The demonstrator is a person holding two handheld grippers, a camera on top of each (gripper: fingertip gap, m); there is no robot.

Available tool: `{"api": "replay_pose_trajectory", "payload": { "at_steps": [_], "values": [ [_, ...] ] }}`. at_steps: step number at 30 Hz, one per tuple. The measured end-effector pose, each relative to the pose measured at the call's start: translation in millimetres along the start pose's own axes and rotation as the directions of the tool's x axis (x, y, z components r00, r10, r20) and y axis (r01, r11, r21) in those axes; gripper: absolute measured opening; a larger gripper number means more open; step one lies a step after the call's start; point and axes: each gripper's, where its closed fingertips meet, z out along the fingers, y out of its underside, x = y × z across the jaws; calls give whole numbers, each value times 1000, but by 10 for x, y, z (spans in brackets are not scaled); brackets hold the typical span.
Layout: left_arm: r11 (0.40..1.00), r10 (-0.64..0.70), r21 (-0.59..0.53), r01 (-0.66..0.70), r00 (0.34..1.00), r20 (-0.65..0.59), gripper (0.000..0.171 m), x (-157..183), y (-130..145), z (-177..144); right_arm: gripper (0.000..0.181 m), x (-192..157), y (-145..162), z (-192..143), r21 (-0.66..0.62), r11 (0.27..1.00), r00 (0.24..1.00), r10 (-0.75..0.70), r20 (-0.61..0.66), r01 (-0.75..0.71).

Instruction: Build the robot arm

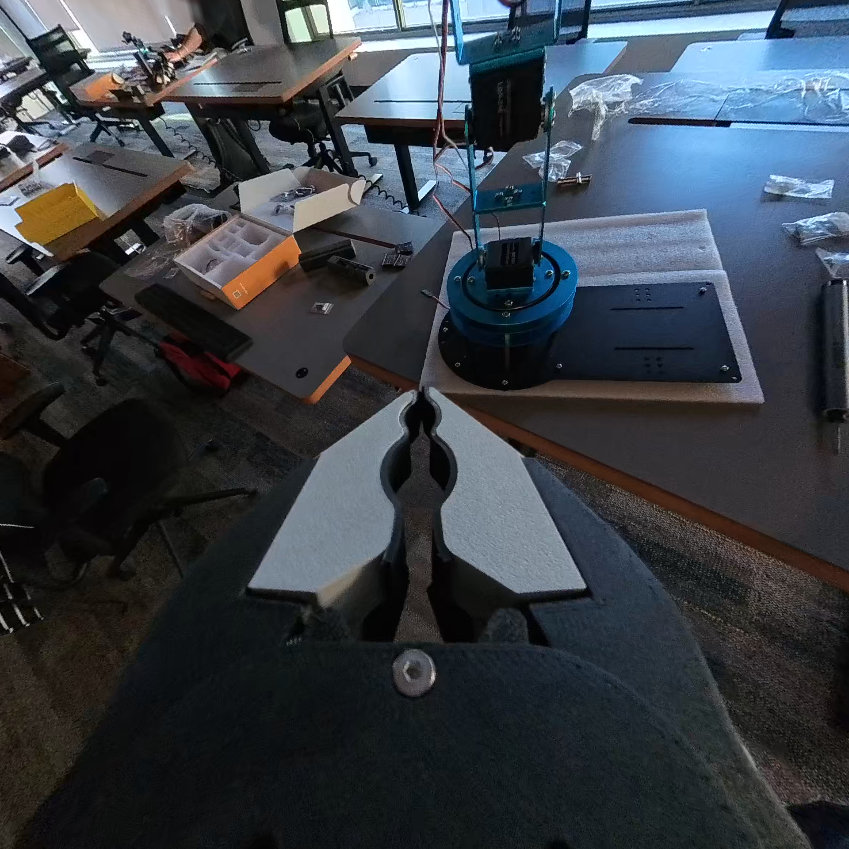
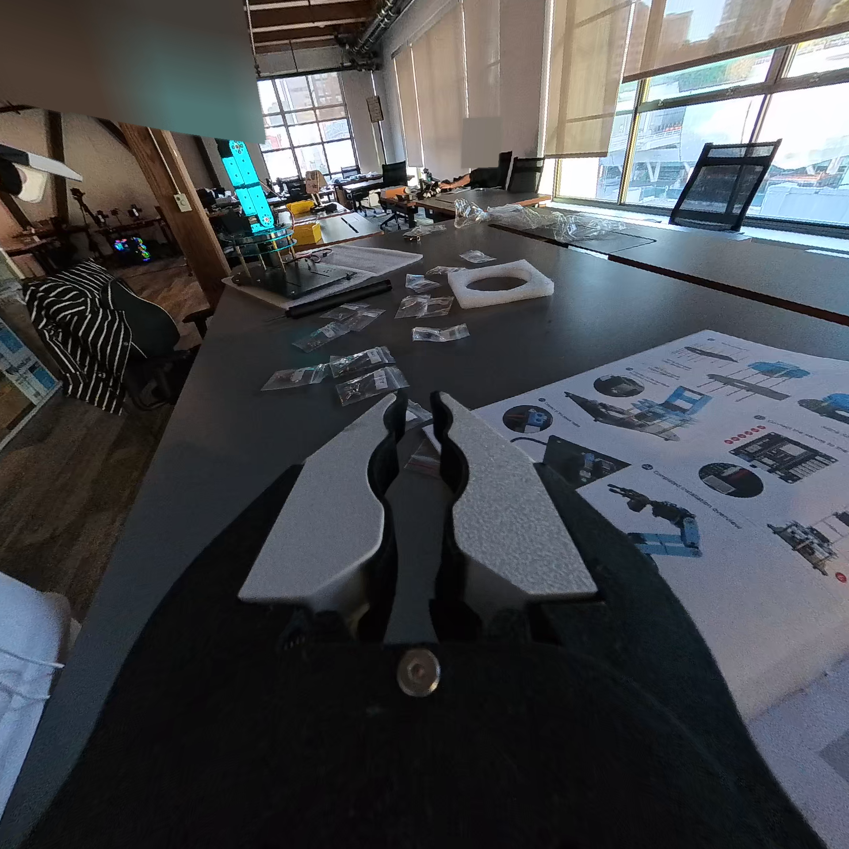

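Observation:
My left gripper (image 1: 423, 396) is shut and empty. It hangs over the carpet just off the edge of the dark table (image 1: 689, 459), near the corner of a white foam sheet (image 1: 643, 239). On the sheet stands a partly built blue robot arm (image 1: 511, 294) on a black baseplate (image 1: 643, 335). My right gripper (image 2: 419, 399) is low over the same table with its jaws a little apart. A small clear bag with red parts (image 2: 422, 459) lies on the table between its fingers. I cannot tell whether they touch it. A printed picture sheet (image 2: 689, 482) lies just to its right.
Several small clear parts bags (image 2: 367, 367) are scattered ahead of the right gripper, with a white foam frame (image 2: 500, 284), a black tube (image 2: 340, 298) and crumpled plastic wrap (image 2: 542, 220) beyond. A black cylinder (image 1: 834, 349) lies right of the baseplate. An open orange box (image 1: 239, 266) sits on a lower desk. The grippers' ends are close to 70 cm from one another.

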Motion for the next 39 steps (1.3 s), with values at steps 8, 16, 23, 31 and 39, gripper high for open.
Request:
{"api": "replay_pose_trajectory", "payload": {
  "at_steps": [8,16,23,31,39],
  "values": [
    [1000,-2,-10,2,1000,3,0,-21,32,-31,9,10,-5,-5,5,1000,1000,2,-5,-2],
    [1000,5,-20,-5,1000,1,0,-55,96,-70,9,18,-9,-7,7,1000,1000,4,-10,-4],
    [999,-17,-30,18,1000,11,0,-130,205,-138,9,18,-6,-5,6,1000,1000,2,-11,-2],
    [999,-32,-31,33,999,26,0,-234,288,-224,9,-10,9,6,-7,999,999,-32,-14,32],
    [999,-37,-33,37,999,20,0,-237,323,-234,9,-19,16,6,-12,999,999,-43,-15,43]
  ]
}}
